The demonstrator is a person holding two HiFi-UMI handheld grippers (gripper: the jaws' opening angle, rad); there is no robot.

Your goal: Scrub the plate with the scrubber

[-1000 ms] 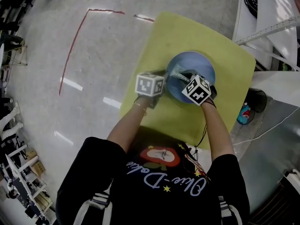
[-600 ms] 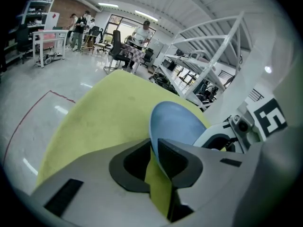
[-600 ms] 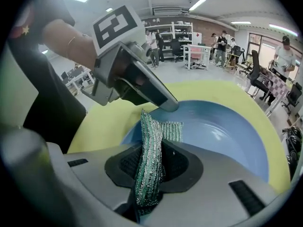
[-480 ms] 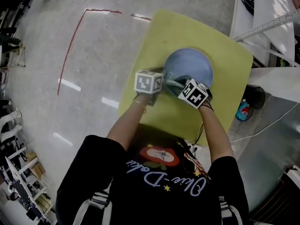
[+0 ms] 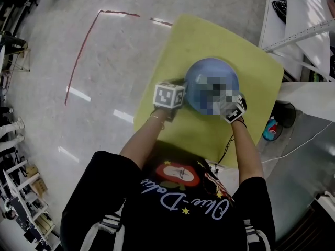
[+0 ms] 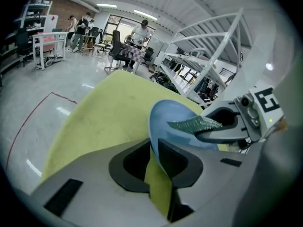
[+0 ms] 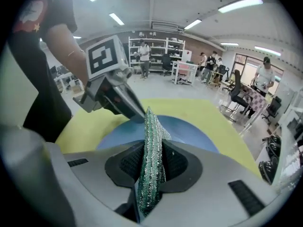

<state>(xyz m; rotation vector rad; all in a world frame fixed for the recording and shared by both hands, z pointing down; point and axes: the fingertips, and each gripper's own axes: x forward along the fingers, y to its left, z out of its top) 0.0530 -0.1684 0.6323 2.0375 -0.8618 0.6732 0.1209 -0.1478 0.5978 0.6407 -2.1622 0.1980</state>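
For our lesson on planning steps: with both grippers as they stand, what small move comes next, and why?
Probably sweep the scrubber across the plate: the right gripper is shut on it, its tip lies at the blue face, and the left gripper clamps the rim.

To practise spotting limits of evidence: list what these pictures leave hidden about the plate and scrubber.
Head view: plate centre blurred over afterwards, scrubber unseen there.
Right gripper view: scrubber hides the plate behind it; contact unclear.
Left gripper view: the left hand-held gripper covers the plate's near rim.
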